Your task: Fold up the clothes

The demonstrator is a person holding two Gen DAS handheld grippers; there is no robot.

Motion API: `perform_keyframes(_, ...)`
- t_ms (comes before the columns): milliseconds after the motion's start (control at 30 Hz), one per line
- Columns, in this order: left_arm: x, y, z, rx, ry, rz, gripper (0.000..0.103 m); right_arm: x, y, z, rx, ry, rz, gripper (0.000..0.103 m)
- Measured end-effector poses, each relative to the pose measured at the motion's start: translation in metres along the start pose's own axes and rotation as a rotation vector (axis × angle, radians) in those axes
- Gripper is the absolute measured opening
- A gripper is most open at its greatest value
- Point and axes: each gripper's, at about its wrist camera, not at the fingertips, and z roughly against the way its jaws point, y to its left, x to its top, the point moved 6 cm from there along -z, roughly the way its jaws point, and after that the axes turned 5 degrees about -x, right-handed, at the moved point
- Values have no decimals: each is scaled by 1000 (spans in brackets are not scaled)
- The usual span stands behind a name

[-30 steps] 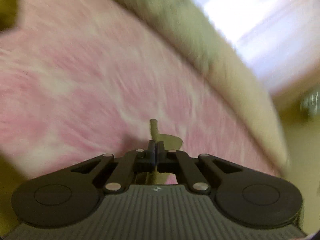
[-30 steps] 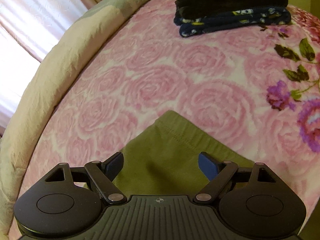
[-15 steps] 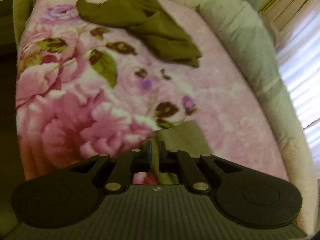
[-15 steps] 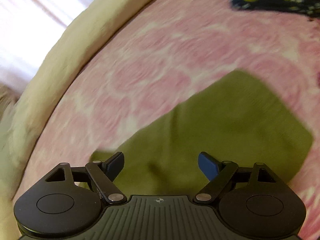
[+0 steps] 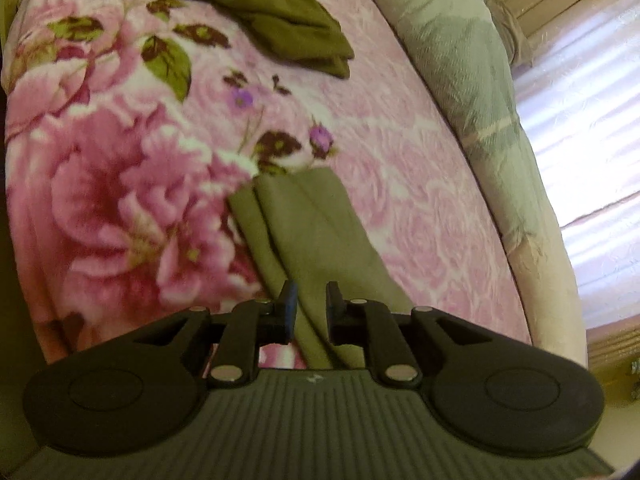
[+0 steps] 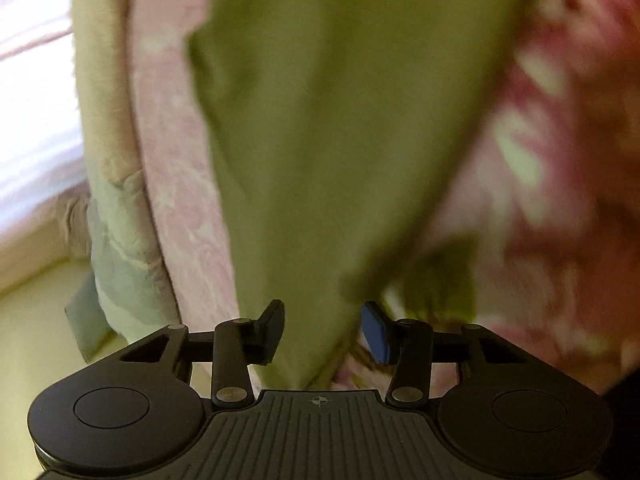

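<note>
We've got the left gripper [image 5: 308, 300] low in its own view, pointing forward and slightly down, jaws parted a little with a narrow gap between the two fingers. Nothing's pinched in there as far as we can tell. Our right gripper [image 6: 322, 326] is spread noticeably wider, blue pad [image 6: 374, 332] on the right finger facing in, dark pad on the left finger [image 6: 272, 330] opposite it. It's also angled down and forward. The right view is pretty blurry. Neither hand shows in either view.
</note>
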Motion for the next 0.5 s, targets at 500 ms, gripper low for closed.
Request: perform_keyframes(500, -5, 7, -10, -22, 48, 16, 15, 11, -13, 1, 72, -80, -29, 10)
